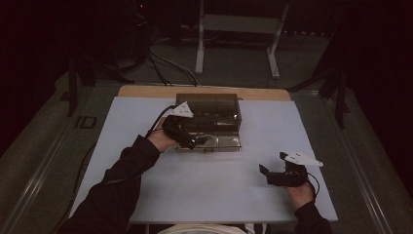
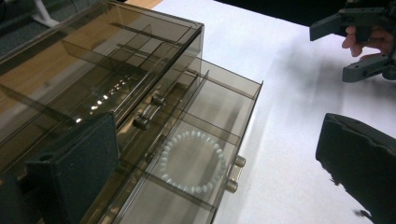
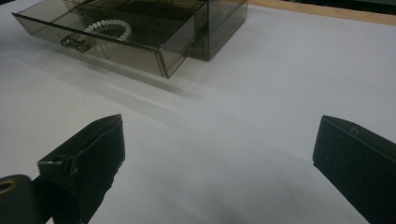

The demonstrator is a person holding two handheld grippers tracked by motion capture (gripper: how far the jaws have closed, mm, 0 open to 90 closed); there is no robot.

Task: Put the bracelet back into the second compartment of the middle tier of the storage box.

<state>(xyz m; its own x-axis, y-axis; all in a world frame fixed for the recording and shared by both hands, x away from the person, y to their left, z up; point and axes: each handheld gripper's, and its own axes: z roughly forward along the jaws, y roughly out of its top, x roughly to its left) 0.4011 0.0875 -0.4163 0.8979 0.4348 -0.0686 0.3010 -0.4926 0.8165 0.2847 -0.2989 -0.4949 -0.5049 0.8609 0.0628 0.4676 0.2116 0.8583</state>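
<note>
A smoky see-through drawer box (image 1: 208,111) stands at the back middle of the white table. Its lower drawer (image 1: 221,142) is pulled out toward me. Inside one compartment lies a white bead bracelet (image 2: 193,161), which the right gripper view also catches as the bracelet (image 3: 109,29). My left gripper (image 1: 195,141) hovers over the drawer's left part, open, with its jaws wide on either side of the bracelet and nothing held. My right gripper (image 1: 272,164) rests low at the front right, open and empty, facing the box (image 3: 140,32).
The drawer front carries a metal handle (image 2: 233,173). Two shut drawers above it have small knobs (image 2: 157,99). A wooden strip (image 1: 146,91) runs behind the box. White table surface (image 1: 209,185) spreads between the grippers. Table legs and cables stand on the floor beyond.
</note>
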